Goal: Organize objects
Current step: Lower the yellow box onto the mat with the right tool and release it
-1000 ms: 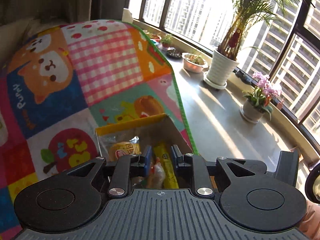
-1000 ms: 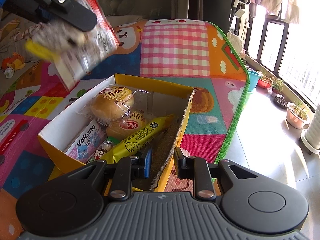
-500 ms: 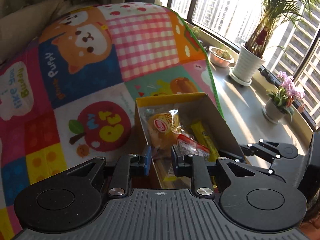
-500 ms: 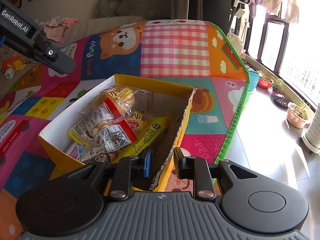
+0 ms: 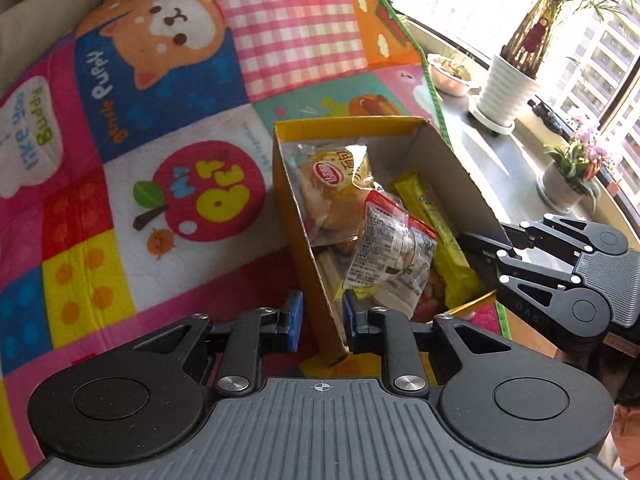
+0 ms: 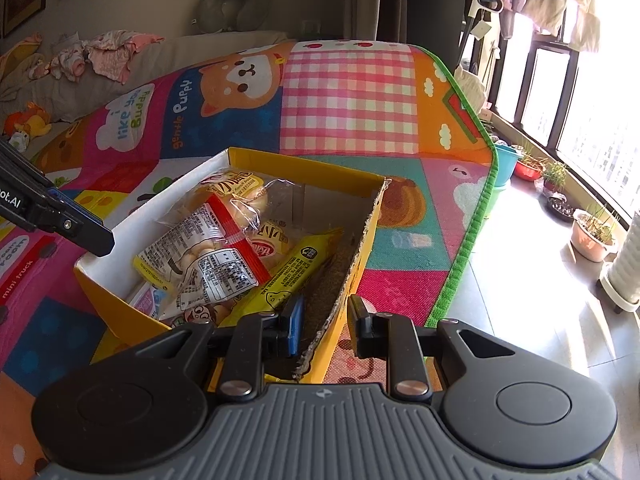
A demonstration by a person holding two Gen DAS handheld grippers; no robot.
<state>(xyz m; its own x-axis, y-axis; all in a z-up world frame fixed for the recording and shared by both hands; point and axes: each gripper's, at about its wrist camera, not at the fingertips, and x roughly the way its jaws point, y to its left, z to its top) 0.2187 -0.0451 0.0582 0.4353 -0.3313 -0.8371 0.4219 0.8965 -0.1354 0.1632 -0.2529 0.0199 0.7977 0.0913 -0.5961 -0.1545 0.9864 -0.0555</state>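
A yellow cardboard box (image 5: 348,122) (image 6: 304,164) sits on a colourful play mat (image 5: 160,80). Inside lie bun packets (image 5: 332,176) (image 6: 236,188), a yellow stick packet (image 5: 432,216) (image 6: 296,272) and, on top, a clear packet with a red band (image 5: 388,248) (image 6: 208,248). My left gripper (image 5: 322,316) hovers at the box's left wall. Its jaws stand narrowly apart, with the wall's near corner showing between them and nothing gripped. My right gripper (image 6: 326,316) (image 5: 496,240) is shut on the torn right wall, one finger inside and one outside.
Potted plants (image 5: 508,92) (image 6: 592,236) and a flower pot (image 5: 572,176) stand along the window on the grey floor, right of the mat's green edge. A blue tub (image 6: 504,164) sits near the mat's corner. A sofa with clothes (image 6: 100,56) is behind the mat.
A second ago my left gripper held the clear red-banded packet above the box. The packet now lies in the box and the left gripper has come down beside the left wall. Right gripper unmoved.
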